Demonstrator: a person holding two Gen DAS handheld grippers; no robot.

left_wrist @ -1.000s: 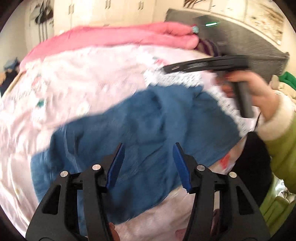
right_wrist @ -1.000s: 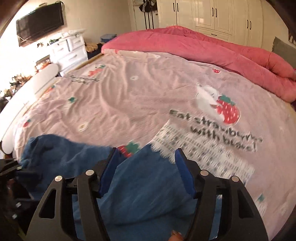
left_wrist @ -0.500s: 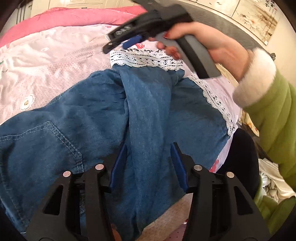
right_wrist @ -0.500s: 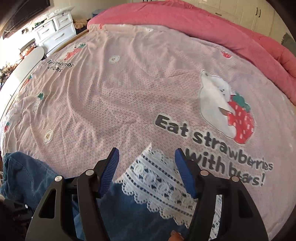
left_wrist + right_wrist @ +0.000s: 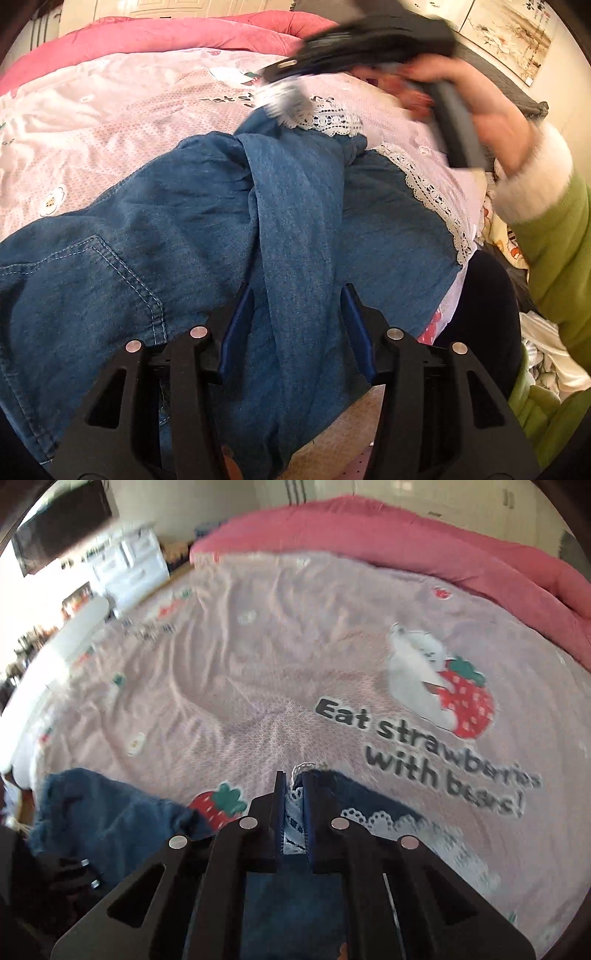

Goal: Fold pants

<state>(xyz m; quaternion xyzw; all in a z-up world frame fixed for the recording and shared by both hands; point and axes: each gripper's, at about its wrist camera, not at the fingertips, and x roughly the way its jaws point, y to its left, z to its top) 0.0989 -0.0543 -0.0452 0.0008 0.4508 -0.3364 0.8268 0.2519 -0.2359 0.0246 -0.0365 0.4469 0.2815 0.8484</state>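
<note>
Now that the right gripper (image 5: 293,812) has clamped shut on the white lace hem (image 5: 295,823) of the blue denim pants (image 5: 207,236) (half a second ago it gaped), folding can start; the left gripper (image 5: 295,328) hovers wide open, empty, over them on the pink strawberry-print bedsheet (image 5: 277,657).

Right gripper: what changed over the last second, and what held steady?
The right gripper, open a second ago and half a second ago, has shut on the lace hem of the denim pants and, in the left wrist view, lifts that hem off the bedspread. The left gripper stayed open, low over the pants near the pocket end; it had moved in close by half a second ago.
</note>
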